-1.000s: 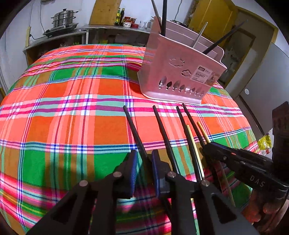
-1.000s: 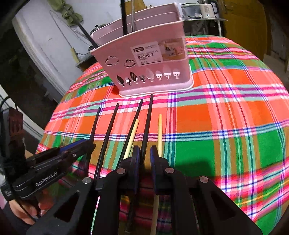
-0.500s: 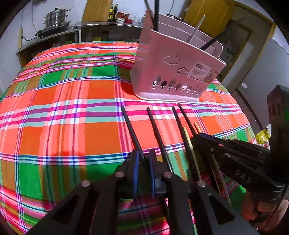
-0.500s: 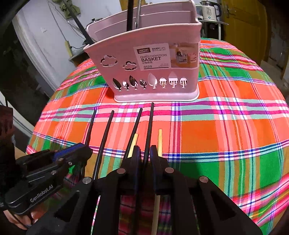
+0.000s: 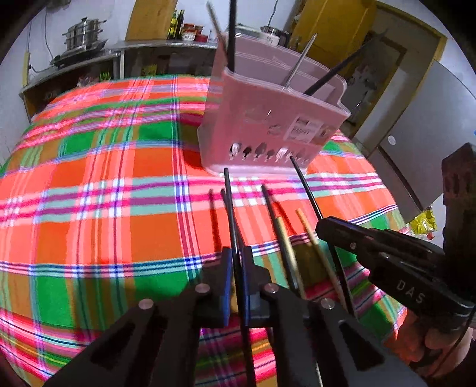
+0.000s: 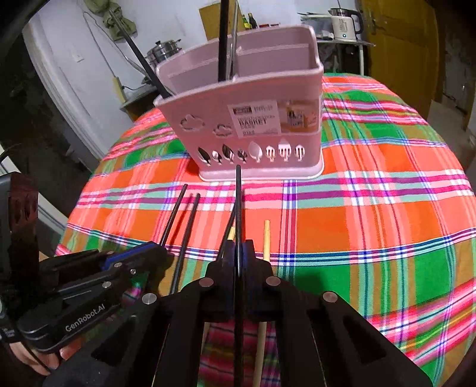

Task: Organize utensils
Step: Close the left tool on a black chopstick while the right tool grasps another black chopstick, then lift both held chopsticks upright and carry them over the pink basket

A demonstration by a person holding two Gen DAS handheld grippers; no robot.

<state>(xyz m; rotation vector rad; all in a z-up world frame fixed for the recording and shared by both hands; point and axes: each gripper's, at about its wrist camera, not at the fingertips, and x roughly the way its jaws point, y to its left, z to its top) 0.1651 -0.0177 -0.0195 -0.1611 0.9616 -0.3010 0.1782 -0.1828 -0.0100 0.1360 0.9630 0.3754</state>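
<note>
A pink utensil basket point(image 5: 267, 119) point(image 6: 247, 119) stands on the plaid tablecloth and holds several black and metal sticks. My left gripper point(image 5: 236, 262) is shut on a black chopstick point(image 5: 229, 202) and holds it raised off the cloth, tip toward the basket. My right gripper point(image 6: 239, 256) is shut on another black chopstick point(image 6: 238, 202), also lifted. The right gripper also shows at the right in the left wrist view point(image 5: 324, 227). One black chopstick point(image 5: 267, 202) and two tan chopsticks point(image 5: 306, 226) point(image 6: 267, 235) lie on the cloth between the grippers.
The table edge curves off at left, right and near side. A counter with a steel pot point(image 5: 83, 32) stands behind the table. A kettle point(image 6: 345, 23) sits on a shelf at the back. A yellow door point(image 6: 401, 44) is at the right.
Both grippers have closed fully on a black chopstick each and lifted them off the cloth. Both have moved closer to the basket.
</note>
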